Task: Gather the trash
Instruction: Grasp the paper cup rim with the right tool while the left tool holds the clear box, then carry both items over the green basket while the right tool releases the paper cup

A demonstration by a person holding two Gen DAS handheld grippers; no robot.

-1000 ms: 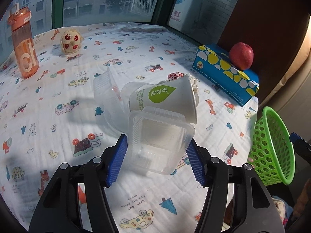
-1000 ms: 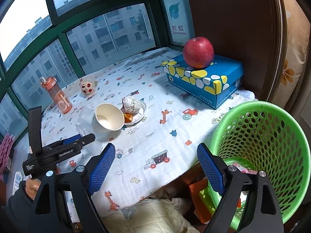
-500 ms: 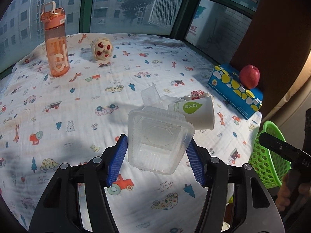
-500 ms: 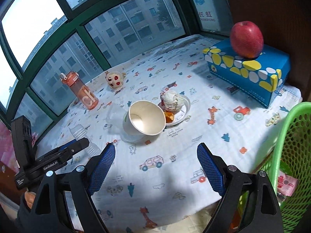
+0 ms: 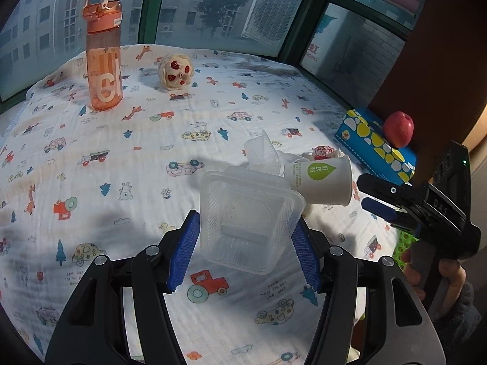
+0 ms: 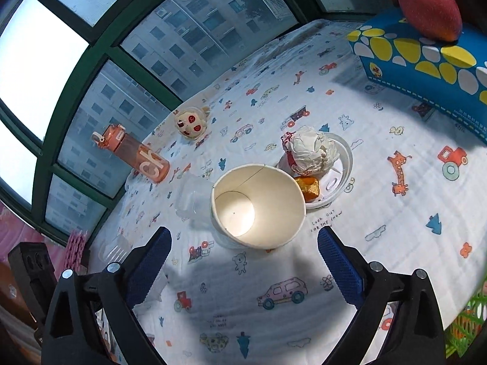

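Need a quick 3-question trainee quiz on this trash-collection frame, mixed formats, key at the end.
1. True or false: the left gripper holds a clear plastic container between its pads.
2. Multiple choice: the paper cup in front of the right gripper is
A) standing upright
B) lying on its side, mouth toward the gripper
C) inside the green basket
3. Fill in: the red apple sits on top of the ____.

Key
1. True.
2. B. The right gripper's jaws have just been opening; nothing is between them yet.
3. Blue box with yellow and white spots.
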